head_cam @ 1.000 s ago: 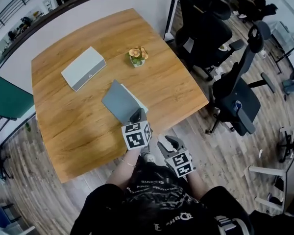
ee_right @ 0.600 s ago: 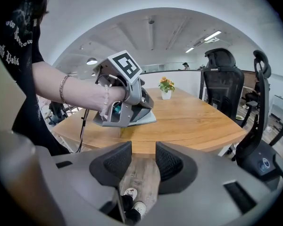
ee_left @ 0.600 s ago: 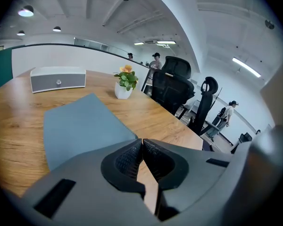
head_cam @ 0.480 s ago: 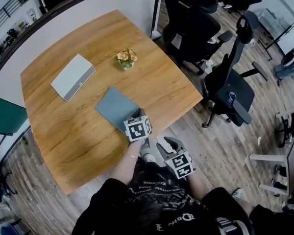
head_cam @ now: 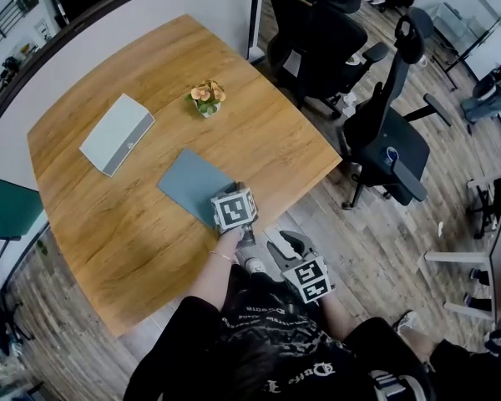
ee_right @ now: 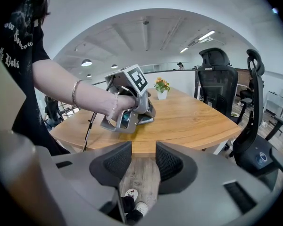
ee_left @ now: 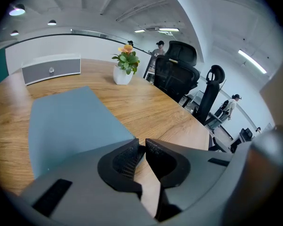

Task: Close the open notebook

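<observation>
Notebook (head_cam: 190,185) lies shut; left gripper (ee_left: 144,147) empty, jaws together
Snagging the near corner could reopen it; right gripper (ee_right: 137,161) half-open, empty

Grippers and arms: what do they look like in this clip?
Both the left gripper and right gripper are grey, with dark ribbed fingers and a white cube of black square markers. The person wears a black printed T-shirt and a thin bracelet on the left wrist.

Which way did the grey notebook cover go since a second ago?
Yes, it moved. The notebook cover swung down toward the table. It stood tilted up over white pages, and now it lies flat on the wood.
</observation>
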Motion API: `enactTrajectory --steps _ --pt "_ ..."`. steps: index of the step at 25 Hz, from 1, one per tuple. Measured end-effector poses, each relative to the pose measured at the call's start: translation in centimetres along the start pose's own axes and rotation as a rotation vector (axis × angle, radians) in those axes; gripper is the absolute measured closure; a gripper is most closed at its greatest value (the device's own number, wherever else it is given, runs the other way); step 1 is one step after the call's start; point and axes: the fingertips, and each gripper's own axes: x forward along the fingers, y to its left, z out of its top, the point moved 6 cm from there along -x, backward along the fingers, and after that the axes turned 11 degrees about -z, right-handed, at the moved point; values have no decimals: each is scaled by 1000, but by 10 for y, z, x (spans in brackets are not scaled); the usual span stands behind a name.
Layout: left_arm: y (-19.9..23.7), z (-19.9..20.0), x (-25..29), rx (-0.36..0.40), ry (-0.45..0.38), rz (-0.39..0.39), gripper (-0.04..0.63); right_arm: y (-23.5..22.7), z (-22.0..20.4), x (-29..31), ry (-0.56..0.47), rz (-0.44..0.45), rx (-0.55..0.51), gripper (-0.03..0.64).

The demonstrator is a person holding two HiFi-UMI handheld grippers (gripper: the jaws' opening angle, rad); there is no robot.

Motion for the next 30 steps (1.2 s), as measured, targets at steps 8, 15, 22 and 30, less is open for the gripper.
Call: enactTrajectory --steps 8,15,22,30 --pt "-28 0 -12 45 20 -267 267 -8 14 -8 -65 -11 41 444" --pt "-38 5 -59 148 -115 -312 268 -26 36 -18 -169 -38 60 431" --pt "-26 -5 -120 244 -272 -265 268 -32 59 -22 -262 -37 27 431" --pt "-17 -29 -188 340 -383 -195 268 -33 66 -26 -309 -48 -26 431"
